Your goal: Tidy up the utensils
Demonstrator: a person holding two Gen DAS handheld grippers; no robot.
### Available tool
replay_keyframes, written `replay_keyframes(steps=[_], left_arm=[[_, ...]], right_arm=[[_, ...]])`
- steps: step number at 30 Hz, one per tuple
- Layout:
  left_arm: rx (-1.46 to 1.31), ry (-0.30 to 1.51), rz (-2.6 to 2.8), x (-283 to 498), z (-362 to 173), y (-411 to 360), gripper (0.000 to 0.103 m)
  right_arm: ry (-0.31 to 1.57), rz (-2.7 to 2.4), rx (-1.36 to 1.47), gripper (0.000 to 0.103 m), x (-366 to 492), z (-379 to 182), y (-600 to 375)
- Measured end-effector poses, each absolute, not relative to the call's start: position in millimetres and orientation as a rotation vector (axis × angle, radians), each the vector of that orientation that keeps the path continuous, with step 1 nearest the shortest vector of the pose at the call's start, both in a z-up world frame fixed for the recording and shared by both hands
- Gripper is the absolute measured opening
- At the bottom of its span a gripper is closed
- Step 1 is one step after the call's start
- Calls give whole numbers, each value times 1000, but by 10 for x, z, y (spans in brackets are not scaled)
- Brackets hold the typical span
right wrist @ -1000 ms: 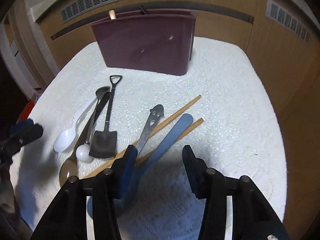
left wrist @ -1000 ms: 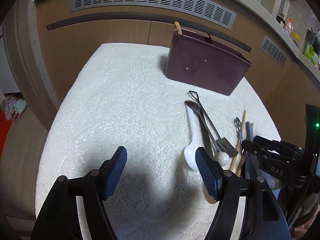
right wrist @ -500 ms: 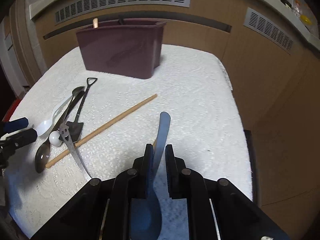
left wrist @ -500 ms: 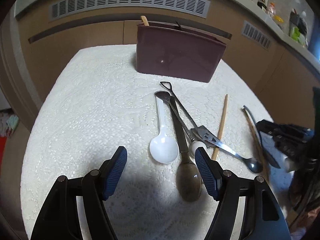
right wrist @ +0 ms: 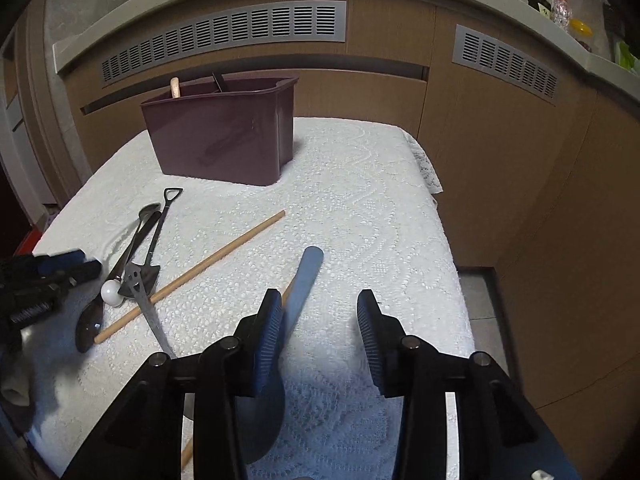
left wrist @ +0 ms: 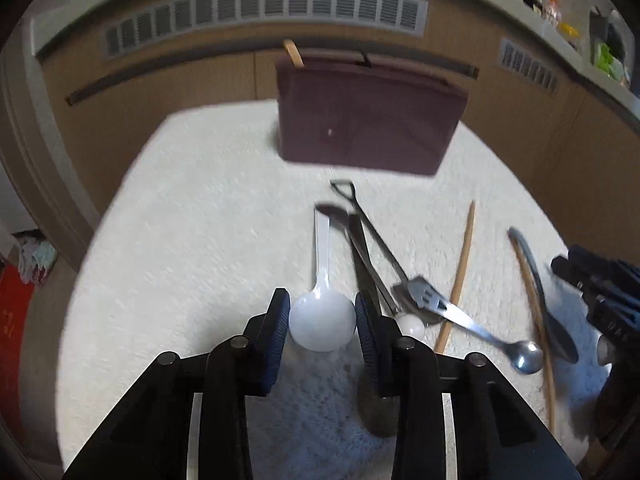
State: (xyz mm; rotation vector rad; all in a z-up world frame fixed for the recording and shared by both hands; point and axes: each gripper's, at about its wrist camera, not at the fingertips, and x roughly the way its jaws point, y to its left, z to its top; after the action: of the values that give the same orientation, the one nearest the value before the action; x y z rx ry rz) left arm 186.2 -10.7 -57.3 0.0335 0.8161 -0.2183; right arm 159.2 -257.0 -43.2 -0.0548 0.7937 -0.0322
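Several utensils lie loose on the white lace tablecloth [right wrist: 360,200], in front of the dark maroon organizer box [right wrist: 224,136], which stands upright near the far edge of the table. From the box a wooden handle [right wrist: 175,87] sticks up at its left end. The left gripper [left wrist: 322,322] has its two blue pads on either side of the bowl of the white plastic spoon [left wrist: 322,320]; the pads are right at the bowl's edges, but this view is blurred by motion and I cannot tell if they press it. The handle of this spoon points away toward the box. Just to its right lie a dark long-handled spoon [left wrist: 362,256], a small shovel-shaped spoon [left wrist: 370,232], a white ball-ended piece [left wrist: 411,325] and a steel spoon with a cut-out handle [left wrist: 480,332], all crossing one another. A wooden chopstick [right wrist: 192,276] lies diagonally beside this group. The right gripper [right wrist: 320,336] has its fingers spread wide and holds nothing. The blue spoon [right wrist: 302,280] lies on the cloth with its handle touching or just beside the inner face of the left finger [right wrist: 268,328]. A second wooden stick [left wrist: 536,320] lies partly under the blue spoon.
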Motion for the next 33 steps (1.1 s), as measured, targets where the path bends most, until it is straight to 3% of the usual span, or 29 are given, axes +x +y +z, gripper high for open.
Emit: replay_keyframes(steps=[12,24,26,27,33], left_arm=[[3,618,-189,1680,87,292,35],[29,846,-336,1512,-475,276,35],[28,866,-343,1496,-554,287,35],[22,875,-347,1497,-587,299,35],[-12,895,-363,1461,-668,351,36]], right_arm=[[822,179,-92,37,1634,-341,-2203],[978,423,-310,34,1946,-670,-1386],[985,435,-295,26,1962,-675,-1361],[990,432,-298,11,1963,-660,-1347],[979,349,-171,9,1974,-521,-1672]])
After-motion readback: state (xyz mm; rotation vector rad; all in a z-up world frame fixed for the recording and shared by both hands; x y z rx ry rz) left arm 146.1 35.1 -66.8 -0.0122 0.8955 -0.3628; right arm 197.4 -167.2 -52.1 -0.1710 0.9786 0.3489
